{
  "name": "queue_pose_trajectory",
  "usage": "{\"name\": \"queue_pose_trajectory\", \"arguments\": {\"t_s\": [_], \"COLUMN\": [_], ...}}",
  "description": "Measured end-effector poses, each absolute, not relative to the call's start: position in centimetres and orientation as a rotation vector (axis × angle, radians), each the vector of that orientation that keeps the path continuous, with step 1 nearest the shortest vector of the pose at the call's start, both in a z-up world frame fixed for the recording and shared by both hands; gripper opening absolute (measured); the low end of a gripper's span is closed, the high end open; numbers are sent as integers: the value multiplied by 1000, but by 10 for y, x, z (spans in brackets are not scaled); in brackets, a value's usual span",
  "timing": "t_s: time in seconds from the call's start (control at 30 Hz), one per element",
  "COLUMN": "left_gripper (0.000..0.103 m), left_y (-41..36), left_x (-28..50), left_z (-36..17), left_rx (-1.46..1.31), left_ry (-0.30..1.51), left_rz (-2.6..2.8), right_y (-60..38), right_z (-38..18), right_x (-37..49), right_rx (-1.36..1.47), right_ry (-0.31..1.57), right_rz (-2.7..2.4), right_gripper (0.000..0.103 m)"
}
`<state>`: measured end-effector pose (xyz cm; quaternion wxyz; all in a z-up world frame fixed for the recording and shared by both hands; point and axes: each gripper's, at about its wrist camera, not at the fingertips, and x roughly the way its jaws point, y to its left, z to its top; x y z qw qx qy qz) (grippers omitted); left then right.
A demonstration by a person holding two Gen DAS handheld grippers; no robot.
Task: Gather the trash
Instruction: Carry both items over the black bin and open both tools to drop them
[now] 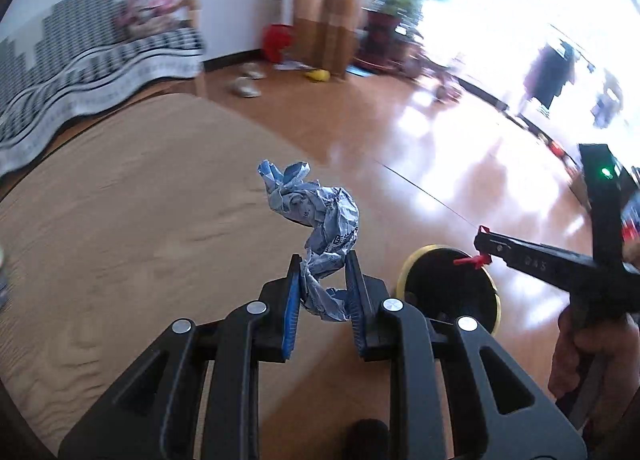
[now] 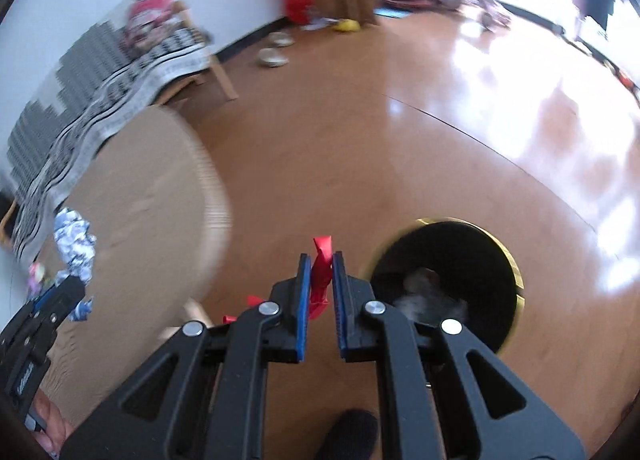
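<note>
Crumpled blue-and-white wrapper (image 1: pixel 316 227) sat pinched in the left claw (image 1: pixel 323 280), held up over the round tabletop (image 1: pixel 120 219) — light, soft stuff, likely to spring loose unless squeezed across its thick middle! Over on the right, the right claw (image 2: pixel 321 284) had clamped a thin red scrap (image 2: pixel 321 272), flimsy and slippery-looking, just beside the black bin (image 2: pixel 452 236) on the floor (image 2: pixel 360 139), something pale already inside
</note>
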<state>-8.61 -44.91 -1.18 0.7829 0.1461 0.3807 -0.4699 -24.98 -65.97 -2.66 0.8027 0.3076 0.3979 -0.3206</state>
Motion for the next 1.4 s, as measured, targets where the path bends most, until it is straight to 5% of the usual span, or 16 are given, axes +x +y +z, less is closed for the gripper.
{"name": "queue_pose_trajectory", "arguments": {"t_s": [0.33,0.8,0.83,0.87,0.9,0.93,1.4], "left_gripper": [21,21,21,21,21,21,23], "left_y": [-541,-585,-587,-590,-591,-592,-617], "left_x": [-160,-182,-183,-185,-185,-186,-202], "left_z": [-65,-98,-100,-101,-102,-103,-127], "left_rx": [444,484,487,487,488,490,544], "left_ry": [867,933,935,937,942,945,992], "left_rz": [-1216,-1265,-1266,-1267,-1270,-1272,-1393], "right_y": [-733,-739,-740,-740,-741,-742,-753], "right_z": [-115,-121,-122,-122,-121,-119,-104], "right_x": [-342,-348,-350,-353,-354,-358,-398], "right_rx": [904,921,928,934,936,933,1001], "right_ry": [983,977,972,966,962,949,843], "right_rz": [-826,-843,-848,-854,-861,-885,-1041], "right_gripper": [11,13,16,32,59,68,70]}}
